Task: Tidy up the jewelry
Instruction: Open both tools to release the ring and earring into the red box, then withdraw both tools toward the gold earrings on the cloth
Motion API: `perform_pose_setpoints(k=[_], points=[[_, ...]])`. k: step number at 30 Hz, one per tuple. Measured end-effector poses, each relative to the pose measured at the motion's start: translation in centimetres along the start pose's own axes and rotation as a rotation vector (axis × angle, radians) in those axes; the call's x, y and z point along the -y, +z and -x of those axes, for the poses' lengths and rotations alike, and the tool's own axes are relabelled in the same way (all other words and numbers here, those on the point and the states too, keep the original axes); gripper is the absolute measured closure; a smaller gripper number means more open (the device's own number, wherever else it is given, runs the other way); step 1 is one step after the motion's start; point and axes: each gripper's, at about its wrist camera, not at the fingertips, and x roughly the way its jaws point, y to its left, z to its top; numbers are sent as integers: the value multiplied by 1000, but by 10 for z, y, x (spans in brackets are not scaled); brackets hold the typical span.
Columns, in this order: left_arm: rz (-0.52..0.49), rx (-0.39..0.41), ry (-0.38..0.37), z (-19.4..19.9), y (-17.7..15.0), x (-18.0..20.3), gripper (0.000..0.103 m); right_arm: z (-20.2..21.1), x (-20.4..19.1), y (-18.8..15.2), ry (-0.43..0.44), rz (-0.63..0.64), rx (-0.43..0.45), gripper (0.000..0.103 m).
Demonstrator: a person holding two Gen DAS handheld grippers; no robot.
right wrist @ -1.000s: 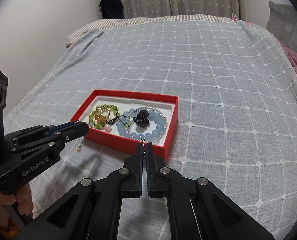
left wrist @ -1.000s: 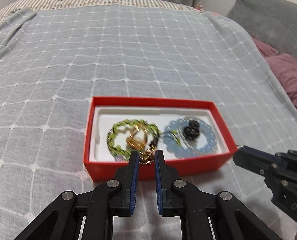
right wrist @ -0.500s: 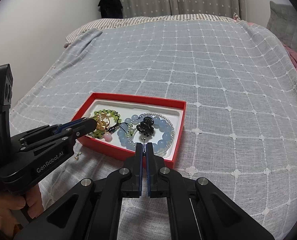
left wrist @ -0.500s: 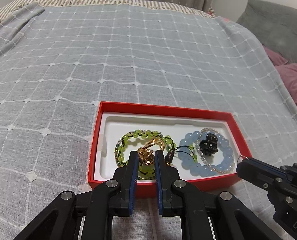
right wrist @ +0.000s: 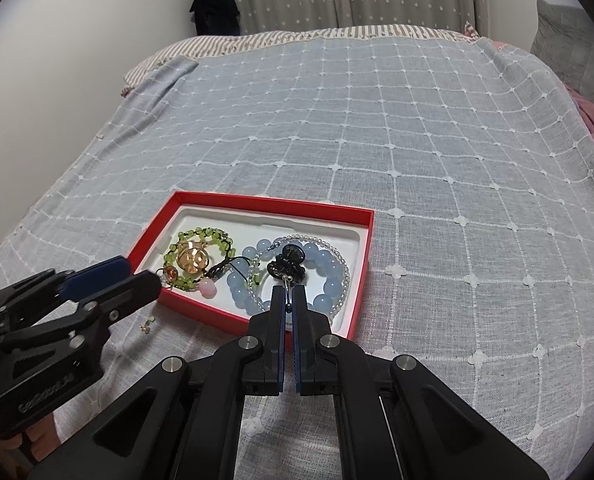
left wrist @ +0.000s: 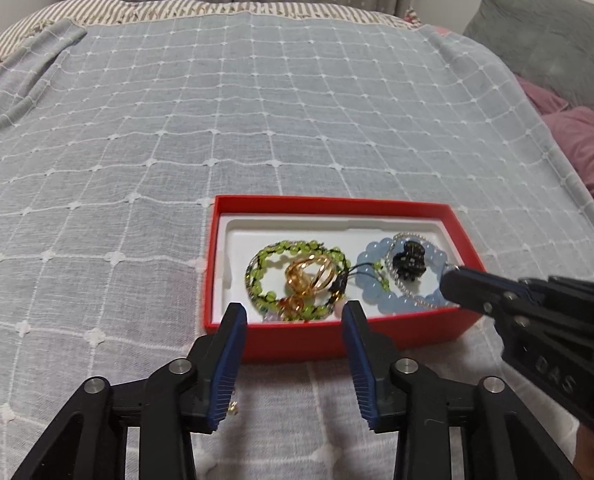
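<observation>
Red box (left wrist: 337, 344) on bed (left wrist: 257, 120), white insert inside. Green bead bracelet (left wrist: 265, 264) in left part, gold piece (left wrist: 309, 276) in its middle. Blue bead bracelet (right wrist: 329, 288) in right part, black piece (right wrist: 287, 262) lying on it.

Left hand-held gripper (left wrist: 293, 344) at box near wall, fingers wide apart, nothing between.

Right hand-held gripper (right wrist: 288, 308) over box right end, fingers almost together, pinching small thin dangling item (right wrist: 287, 292); too small to identify.

Small loose earring (right wrist: 148, 323) on bed just beside box, near left gripper.
</observation>
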Motion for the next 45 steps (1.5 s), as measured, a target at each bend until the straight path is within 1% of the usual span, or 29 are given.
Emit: perform_pose_setpoints(k=[2, 4, 6, 8, 10, 11, 12, 13, 14, 15, 19, 21, 22, 24, 26, 30, 33, 38, 45], points=[[-1, -3, 2, 2, -1, -2, 58, -3, -1, 0, -10, 8, -4, 101], [-2, -3, 5, 5, -3, -5, 54, -5, -2, 1, -17, 13, -2, 101], [-2, -4, 12, 6, -5, -7, 48, -5, -2, 1, -19, 12, 0, 99], [4, -10, 16, 6, -6, -10, 46, -5, -1, 1, -19, 10, -3, 99], [14, -25, 21, 6, -7, -12, 43, -3, -1, 1, -17, 9, -4, 96], [21, -32, 23, 6, -7, -14, 42, -1, -2, 1, -13, 10, -2, 89], [29, -37, 24, 7, -8, -15, 41, 2, -2, 1, -9, 13, 2, 80], [34, -40, 24, 7, -8, -16, 40, 4, -3, 1, -7, 14, 7, 75], [36, -40, 26, 8, -8, -17, 38, 8, -3, 1, -3, 15, 14, 68], [37, -40, 31, 10, -9, -17, 35, 11, -4, 0, 0, 16, 17, 65], [40, -46, 42, 14, -12, -20, 27, 22, -6, -2, -1, 27, 24, 59], [40, -54, 44, 15, -14, -21, 22, 29, -7, -5, -4, 31, 28, 51], [40, -58, 45, 16, -16, -22, 21, 32, -7, -6, -5, 32, 30, 48], [40, -66, 49, 18, -19, -24, 17, 37, -6, -10, -10, 35, 30, 38], [42, -73, 54, 19, -22, -26, 13, 40, -7, -15, -16, 42, 24, 34], [49, -93, 46, 21, -30, -32, 9, 42, -6, -27, -20, 52, -5, 29], [43, -111, 44, 21, -37, -35, 8, 42, -5, -38, -17, 59, -31, 25], [0, -155, 63, 17, -54, -41, 8, 37, -7, -59, -16, 92, -83, 24], [-76, -196, 90, 10, -72, -47, 7, 26, -10, -81, -15, 127, -149, 24]])
